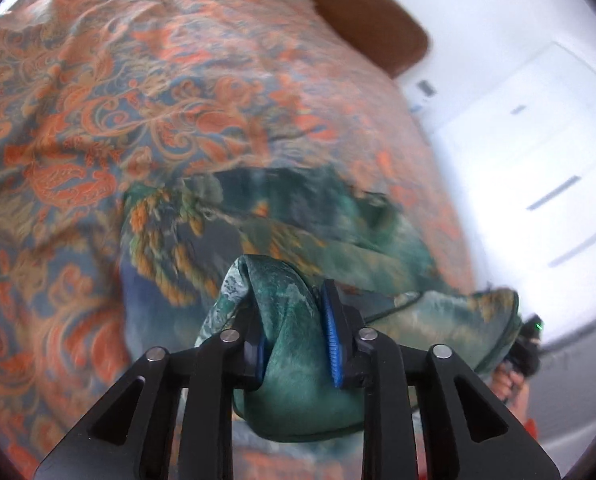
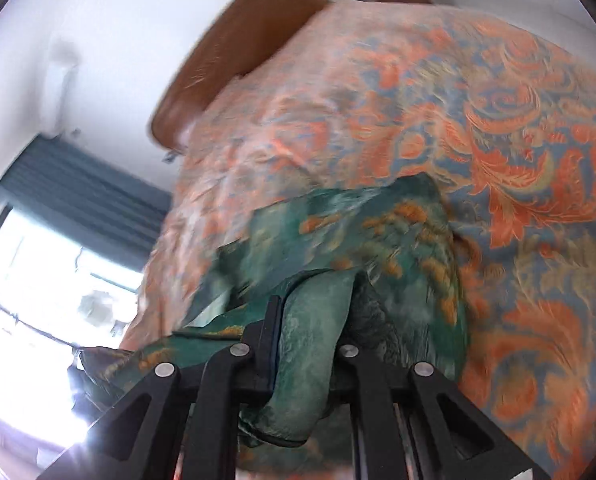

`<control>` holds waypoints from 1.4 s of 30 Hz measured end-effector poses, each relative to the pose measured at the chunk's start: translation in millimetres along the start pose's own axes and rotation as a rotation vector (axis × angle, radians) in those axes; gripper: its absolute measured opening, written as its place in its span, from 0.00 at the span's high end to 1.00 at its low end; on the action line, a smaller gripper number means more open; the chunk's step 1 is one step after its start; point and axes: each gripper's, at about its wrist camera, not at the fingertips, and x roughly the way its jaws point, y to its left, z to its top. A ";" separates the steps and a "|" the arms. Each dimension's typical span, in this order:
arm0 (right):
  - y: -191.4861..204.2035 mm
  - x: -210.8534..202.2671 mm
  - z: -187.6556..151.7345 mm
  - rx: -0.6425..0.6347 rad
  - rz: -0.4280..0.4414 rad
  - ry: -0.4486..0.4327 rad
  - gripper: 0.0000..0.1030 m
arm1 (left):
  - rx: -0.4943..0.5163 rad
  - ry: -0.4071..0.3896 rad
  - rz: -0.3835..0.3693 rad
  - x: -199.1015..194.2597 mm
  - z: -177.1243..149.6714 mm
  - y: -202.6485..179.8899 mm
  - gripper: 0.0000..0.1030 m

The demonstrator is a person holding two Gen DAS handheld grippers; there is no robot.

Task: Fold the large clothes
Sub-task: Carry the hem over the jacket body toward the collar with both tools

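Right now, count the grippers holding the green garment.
2. The left gripper clamps a bunched fold of the green garment; the right gripper clamps another fold of it, above the orange paisley bedspread.

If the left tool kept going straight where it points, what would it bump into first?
Probably the green garment pinched in the left tool, then the orange patterned bedspread beyond it; depth is unclear.

I see a green cloth (image 1: 298,320) with yellow-orange leafy marks. The bed cover (image 1: 118,100) is blue-grey with orange swirls. My gripper pads (image 1: 331,340) are blue. The headboard (image 2: 238,52) is brown.
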 end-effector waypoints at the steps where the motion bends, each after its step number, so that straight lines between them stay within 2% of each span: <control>1: -4.0 9.8 -0.6 0.009 -0.024 -0.002 0.87 | -0.010 0.012 0.017 5.9 2.0 3.3 0.72; 2: -10.4 23.8 0.1 0.035 -0.046 -0.005 0.82 | -0.026 0.027 0.024 7.0 0.5 8.0 0.69; 4: -20.5 37.2 -0.3 0.090 -0.042 -0.001 0.77 | -0.062 0.052 -0.003 10.1 4.3 14.3 0.49; 5: -25.8 41.1 -0.3 0.126 -0.018 -0.003 0.71 | -0.092 0.049 -0.040 8.9 9.4 17.6 0.44; 7: -35.4 43.6 3.8 0.214 0.067 -0.006 0.59 | -0.121 0.021 -0.092 -2.2 17.3 18.6 0.19; 9: -43.3 37.4 10.9 0.291 0.169 -0.014 0.42 | -0.119 -0.050 -0.106 -25.5 28.8 20.4 0.07; 12: -43.3 17.2 23.1 0.305 0.232 -0.044 0.34 | -0.090 -0.084 -0.132 -49.2 35.6 24.7 0.05; 14: -36.6 -4.6 30.7 0.263 0.208 -0.096 0.28 | -0.010 -0.063 -0.125 -54.7 31.6 27.9 0.04; 17: -28.2 -17.8 35.9 0.142 0.097 -0.100 0.28 | 0.146 0.024 -0.060 -37.1 15.9 28.0 0.04; 18: -18.9 -17.0 35.5 0.038 0.021 -0.071 0.28 | 0.177 0.057 -0.039 -28.0 11.1 27.3 0.04; 20: -6.4 -7.1 29.7 -0.116 -0.065 -0.014 0.28 | 0.223 0.109 0.015 -3.7 3.2 24.4 0.04; 23: 4.4 15.9 20.8 -0.269 -0.176 0.078 0.28 | 0.230 0.103 0.083 27.6 5.6 16.1 0.05; 24: 9.7 29.8 19.9 -0.299 -0.212 0.089 0.28 | 0.218 0.094 0.091 35.3 8.0 13.4 0.07; 26: 12.7 41.5 17.8 -0.303 -0.239 0.069 0.28 | 0.186 0.086 0.093 49.4 13.5 9.8 0.31; 27: 15.4 47.5 19.0 -0.302 -0.241 0.058 0.29 | 0.164 0.091 0.120 55.0 15.8 7.6 0.60; 28: 20.1 55.9 18.2 -0.303 -0.252 0.052 0.35 | 0.161 0.080 0.148 54.8 17.3 6.0 0.90; 29: 24.8 62.2 16.3 -0.310 -0.268 0.049 0.64 | 0.165 0.061 0.162 50.5 17.9 3.4 0.90; 30: 30.4 68.4 14.8 -0.333 -0.311 0.055 0.86 | 0.175 0.033 0.174 43.0 17.8 0.7 0.92; 32: 42.1 64.7 11.8 -0.382 -0.403 0.023 0.87 | 0.209 -0.035 0.187 23.0 18.0 -6.4 0.93; 34: 61.2 52.0 9.1 -0.459 -0.476 -0.055 0.88 | 0.238 -0.109 0.189 3.2 23.7 -16.1 0.93; 39: 118.0 28.2 25.5 -0.576 -0.522 -0.262 0.89 | 0.346 -0.338 0.279 -24.6 40.9 -59.7 0.93; 42: 143.1 25.8 45.3 -0.572 -0.532 -0.363 0.89 | 0.349 -0.403 0.333 -8.6 53.6 -62.1 0.92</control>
